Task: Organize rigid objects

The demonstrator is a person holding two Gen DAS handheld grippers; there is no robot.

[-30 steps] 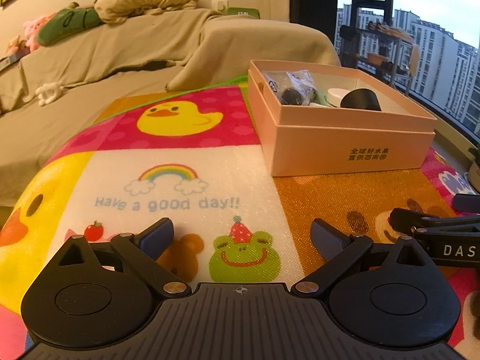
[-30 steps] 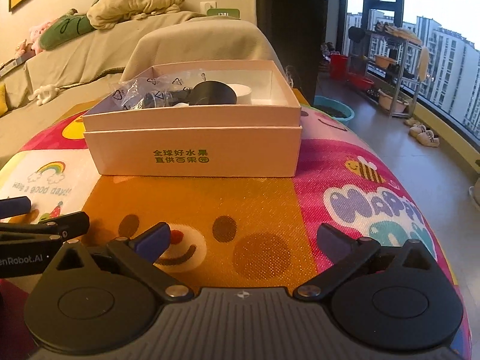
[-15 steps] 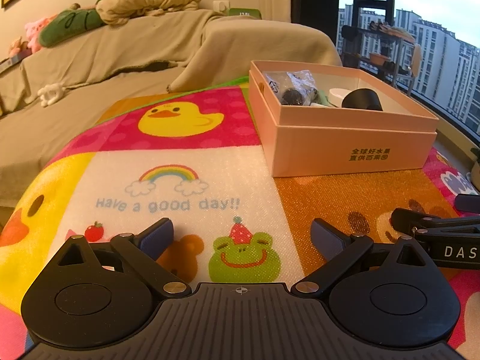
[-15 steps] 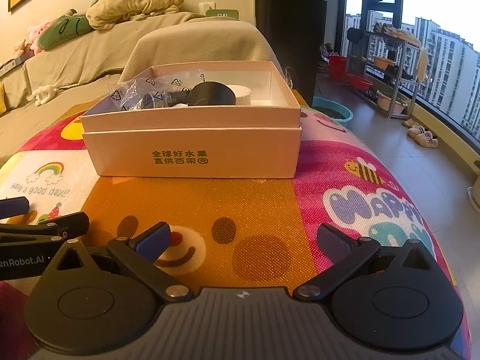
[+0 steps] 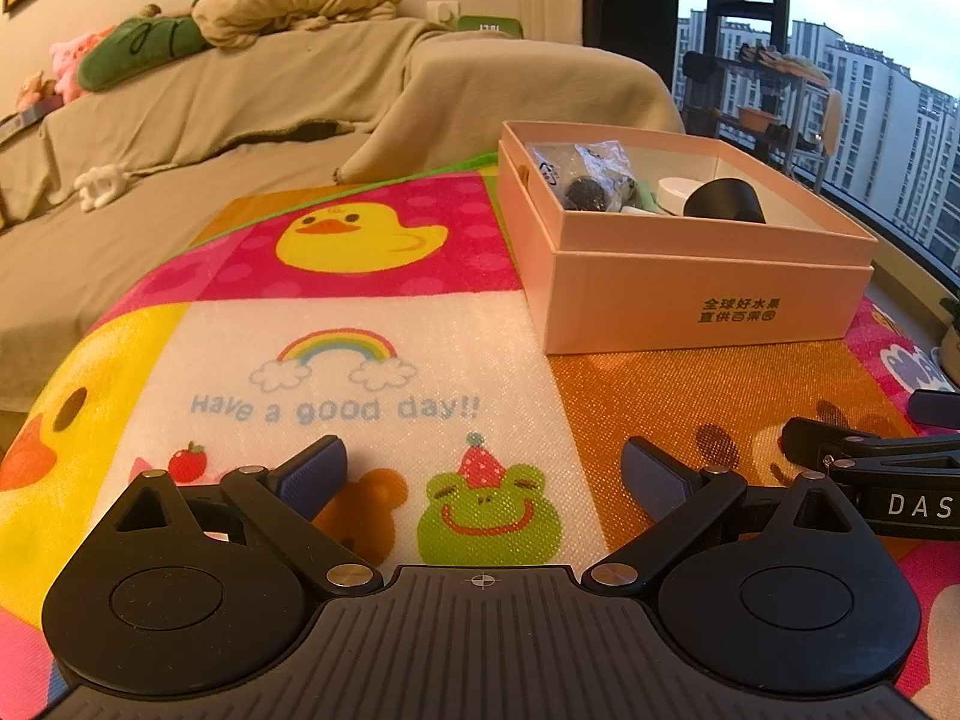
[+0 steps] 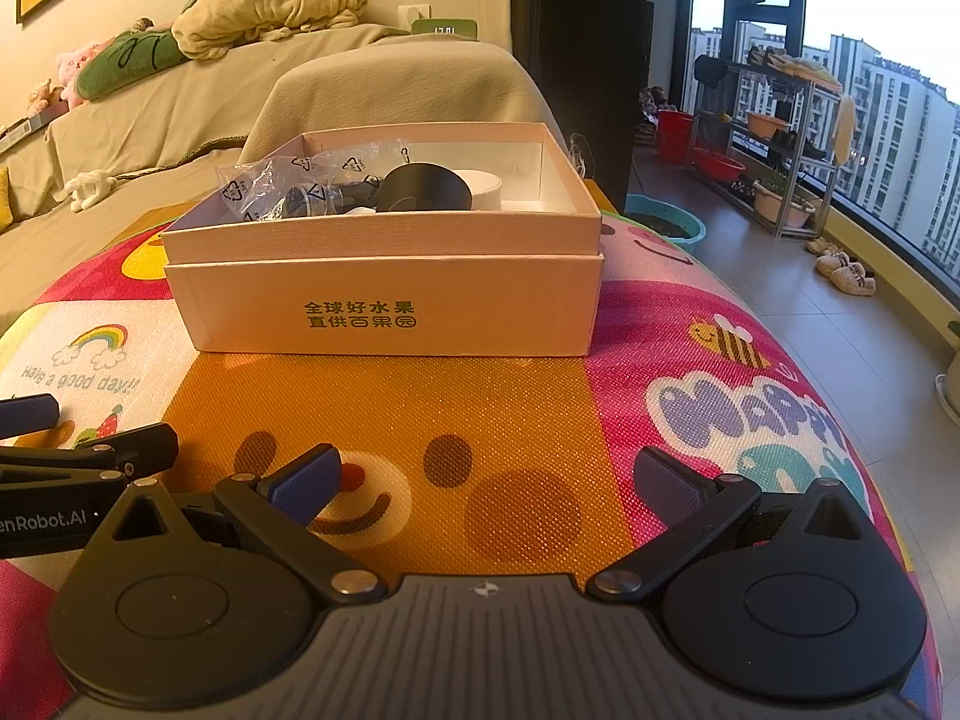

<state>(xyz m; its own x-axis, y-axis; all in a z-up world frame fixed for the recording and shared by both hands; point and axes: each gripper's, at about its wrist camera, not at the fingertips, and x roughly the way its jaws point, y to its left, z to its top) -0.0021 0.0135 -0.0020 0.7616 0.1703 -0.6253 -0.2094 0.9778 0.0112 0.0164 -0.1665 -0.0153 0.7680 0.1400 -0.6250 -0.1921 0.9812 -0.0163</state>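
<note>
- Left gripper: fingers spread wide apart, nothing between them. It sits low over the cartoon play mat, above the frog print.
- Right gripper: fingers likewise wide apart and holding nothing, positioned over the orange smiling-face panel of the mat.
- Pink cardboard box: rests on the mat, well ahead of both grippers. From the left gripper it lies forward and to the right; from the right gripper it lies straight ahead, slightly left of centre.
- Box contents: a clear plastic bag with dark parts at the left, a black round object in the middle, and a white round container just behind it. All lie inside the box, apart from either gripper's fingers.
- The two grippers sit side by side; each appears at the edge of the other's view.
- Background: a covered sofa.
</note>
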